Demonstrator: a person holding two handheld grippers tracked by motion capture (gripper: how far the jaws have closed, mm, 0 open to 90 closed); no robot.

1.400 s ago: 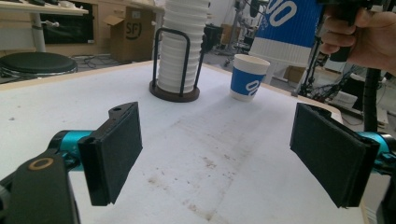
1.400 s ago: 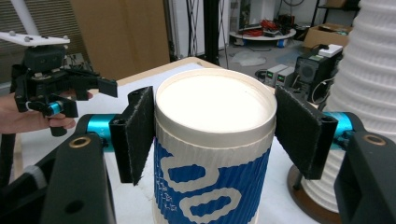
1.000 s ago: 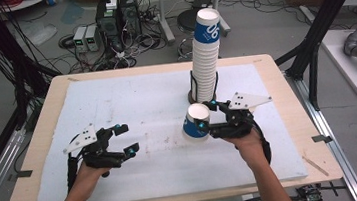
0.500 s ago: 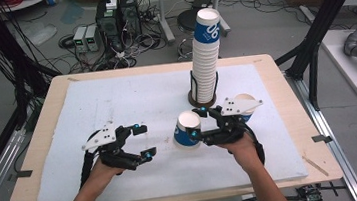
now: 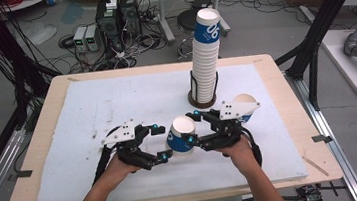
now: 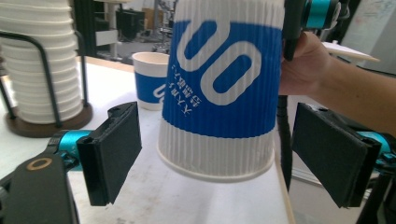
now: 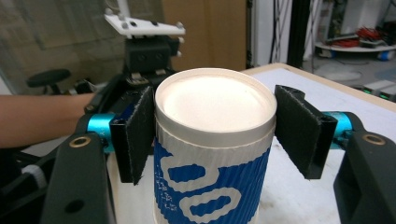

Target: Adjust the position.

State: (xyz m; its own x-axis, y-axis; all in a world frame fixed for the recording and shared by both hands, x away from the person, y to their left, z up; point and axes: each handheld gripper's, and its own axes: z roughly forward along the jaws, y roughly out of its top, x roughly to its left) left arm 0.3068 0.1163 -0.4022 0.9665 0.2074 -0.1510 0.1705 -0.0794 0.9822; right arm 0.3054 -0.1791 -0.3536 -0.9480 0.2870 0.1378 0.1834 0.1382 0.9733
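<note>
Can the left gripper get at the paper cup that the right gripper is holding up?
Probably yes. The left gripper's open jaws flank the paper cup's base, with nothing between its pads and the cup; the right gripper grips it nearer the rim.

A cup (image 5: pixel 181 134) hangs between both tools, cup stack (image 5: pixel 204 57) behind it.

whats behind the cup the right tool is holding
In the left gripper view, behind the held cup a second cup stands on the table, partly covered by it. The cup stack stands off to one side.
</note>
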